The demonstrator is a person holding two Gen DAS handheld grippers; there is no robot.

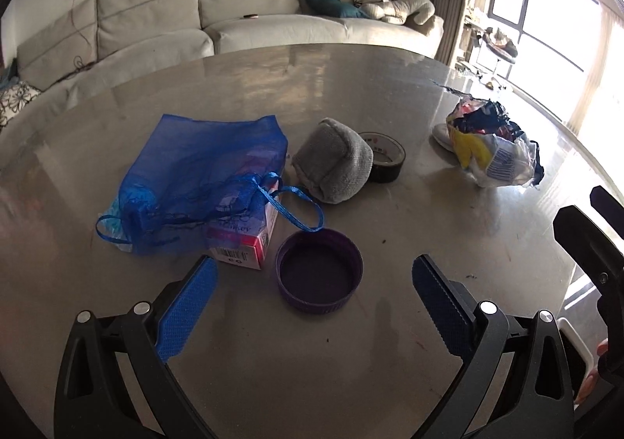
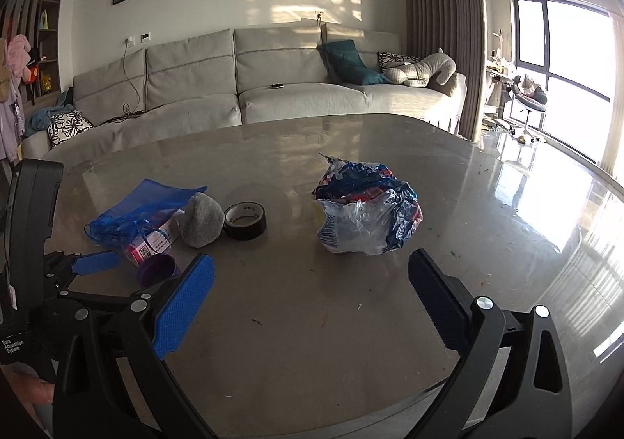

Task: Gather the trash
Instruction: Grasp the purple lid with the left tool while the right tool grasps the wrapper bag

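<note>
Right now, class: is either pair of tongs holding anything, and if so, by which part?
Nothing is held. The left tongs stand open around the purple lid without touching it; the right tongs are open, short of the crumpled plastic bag.

The left gripper (image 1: pixel 314 275), its blue-padded fingers (image 1: pixel 187 306) spread wide, hovers low over a glossy grey round table (image 1: pixel 273 361), with a purple plastic lid (image 1: pixel 319 270) lying upside down between the fingertips. Just beyond sits a pink-and-white carton (image 1: pixel 245 244) half covered by a blue mesh drawstring bag (image 1: pixel 202 174). A folded grey cloth (image 1: pixel 333 166) touches a black tape roll (image 1: pixel 384 162). Well to the right lies a crumpled plastic wrapper bundle (image 1: pixel 493 146). The right gripper's black frame (image 1: pixel 589 244) enters at the right edge.
</note>
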